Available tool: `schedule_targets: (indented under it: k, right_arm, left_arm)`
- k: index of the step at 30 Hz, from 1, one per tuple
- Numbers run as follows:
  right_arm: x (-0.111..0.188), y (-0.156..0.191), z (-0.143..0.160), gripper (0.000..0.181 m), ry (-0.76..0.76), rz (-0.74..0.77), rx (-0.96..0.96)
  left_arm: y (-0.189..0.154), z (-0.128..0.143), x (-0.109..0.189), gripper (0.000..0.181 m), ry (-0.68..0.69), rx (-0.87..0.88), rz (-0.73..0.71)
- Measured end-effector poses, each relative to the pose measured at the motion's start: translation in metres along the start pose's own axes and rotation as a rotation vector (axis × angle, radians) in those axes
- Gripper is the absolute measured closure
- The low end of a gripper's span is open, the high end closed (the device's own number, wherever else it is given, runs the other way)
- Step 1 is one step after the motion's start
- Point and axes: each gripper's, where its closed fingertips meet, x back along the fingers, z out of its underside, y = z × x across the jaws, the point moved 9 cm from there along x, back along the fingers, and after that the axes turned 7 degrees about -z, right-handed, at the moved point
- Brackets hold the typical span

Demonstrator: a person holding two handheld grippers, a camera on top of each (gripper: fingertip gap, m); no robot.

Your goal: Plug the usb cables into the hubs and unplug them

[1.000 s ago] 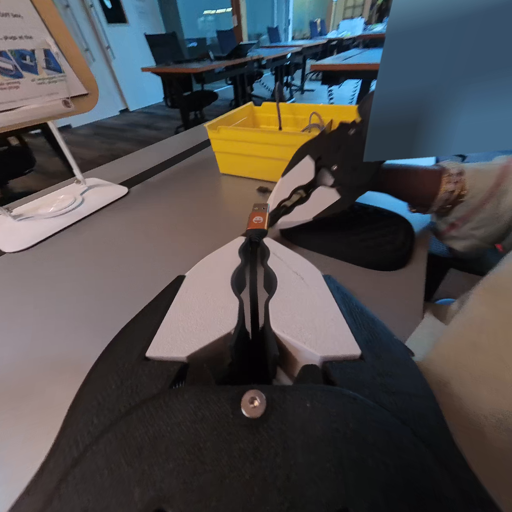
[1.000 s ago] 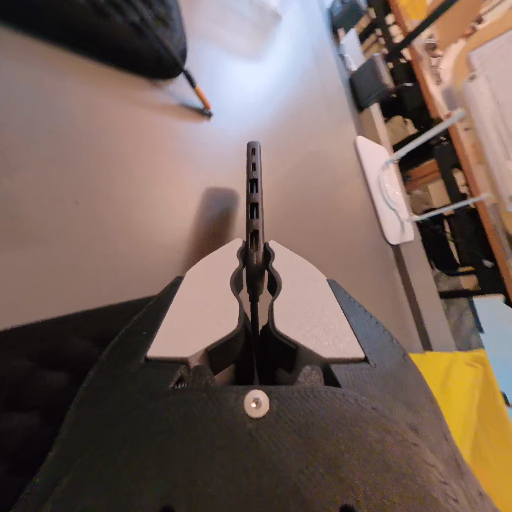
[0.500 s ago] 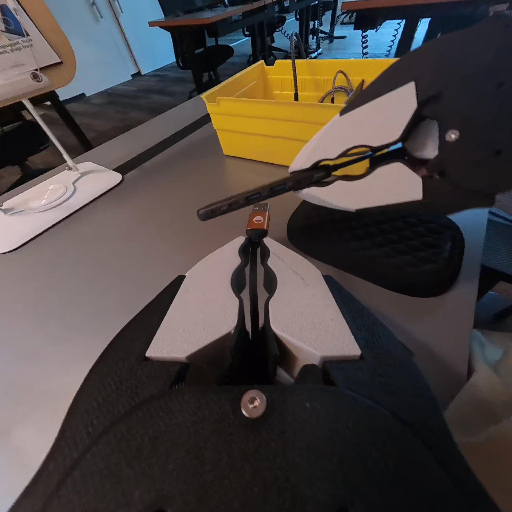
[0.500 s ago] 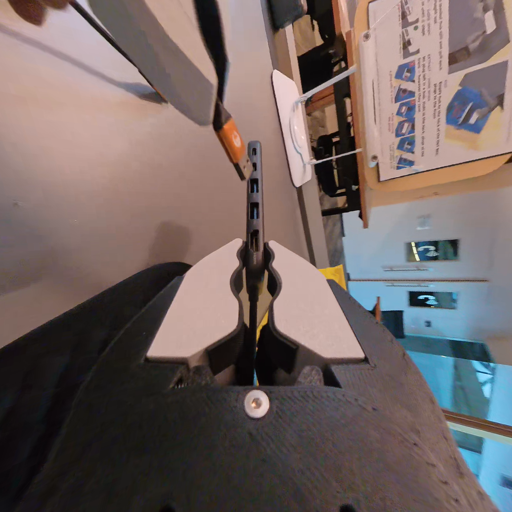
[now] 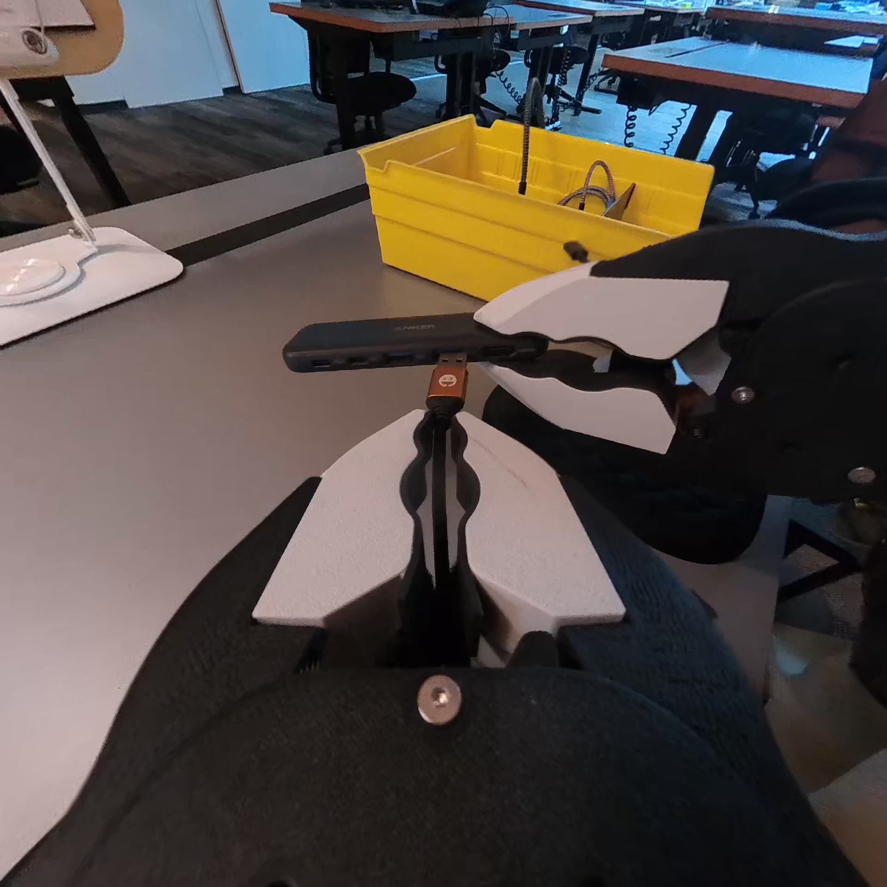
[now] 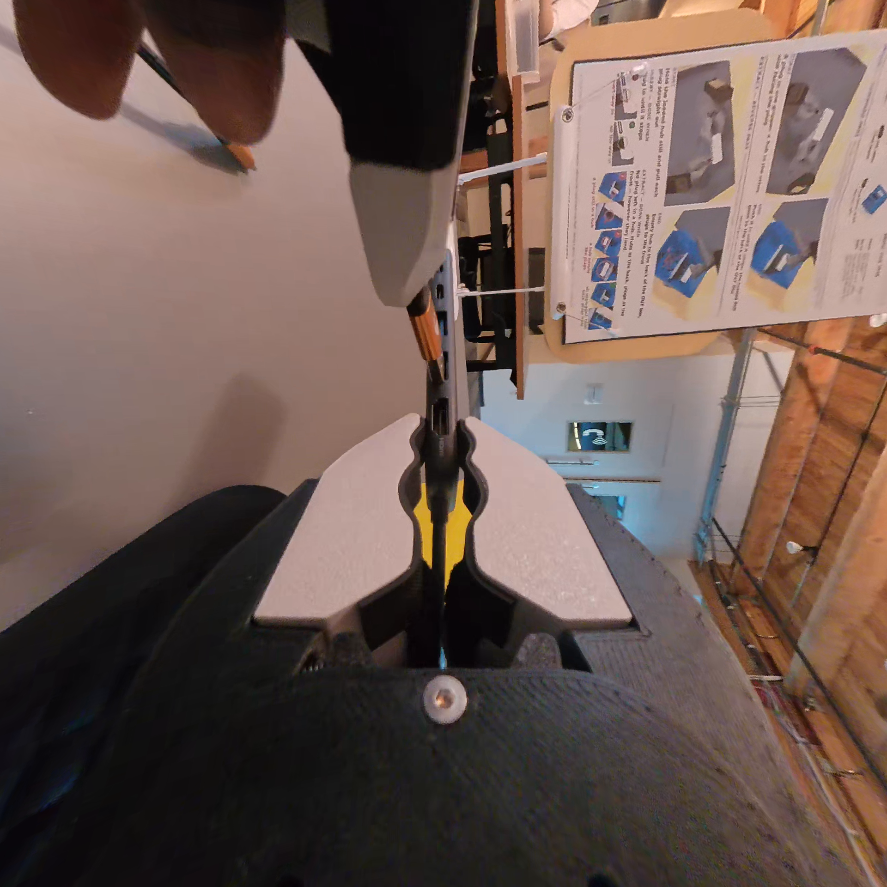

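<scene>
My left gripper [image 5: 440,416] is shut on a black USB cable, just behind its orange plug [image 5: 446,384]. The plug's metal tip sits at the mouth of a port on the dark slim hub [image 5: 384,341]. My right gripper [image 6: 442,421] is shut on the hub's right end and holds it level above the grey table [image 5: 144,432]. In the right wrist view the hub [image 6: 446,336] points away edge-on, with the orange plug [image 6: 425,331] meeting its port side and the left gripper's white finger [image 6: 398,240] just above it.
A yellow bin [image 5: 518,216] with loose cables stands behind the hub. A black quilted case [image 5: 624,494] lies on the table under the right gripper. A white stand base [image 5: 72,283] is at far left. An instruction poster [image 6: 720,192] shows in the right wrist view. Some 5 centimeters of space lies between my two pairs of fingers.
The right gripper has swung the hub in from the right and levelled it in front of the plug. The plug's tip now meets a hub port.
</scene>
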Motion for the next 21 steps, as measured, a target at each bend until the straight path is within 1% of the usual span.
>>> schedule_targets:
  k: [5,8,11,13,18,21]
  right_arm:
    - [-0.004,0.012,-0.003,0.169,-0.009,0.032,0.105]
    - [-0.003,0.015,-0.002,0.169,-0.047,0.057,0.121]
    - [-0.002,0.014,0.0,0.17,-0.082,0.07,0.128]
    - [-0.001,0.015,0.002,0.17,-0.102,0.064,0.127]
    - [0.0,0.02,0.0,0.17,-0.115,0.093,0.184]
    - [-0.001,0.021,0.002,0.17,-0.133,0.09,0.2]
  left_arm:
    - [0.0,0.004,-0.001,0.174,0.049,-0.029,-0.063]
    - [0.003,0.006,0.0,0.174,0.055,-0.027,-0.076]
    - [0.005,0.007,0.002,0.174,0.011,-0.029,-0.015]
    - [0.006,0.009,0.002,0.174,0.046,0.017,0.055]
    - [0.009,0.01,0.0,0.174,0.069,0.061,0.035]
    - [0.007,0.011,-0.001,0.174,0.058,0.017,0.042]
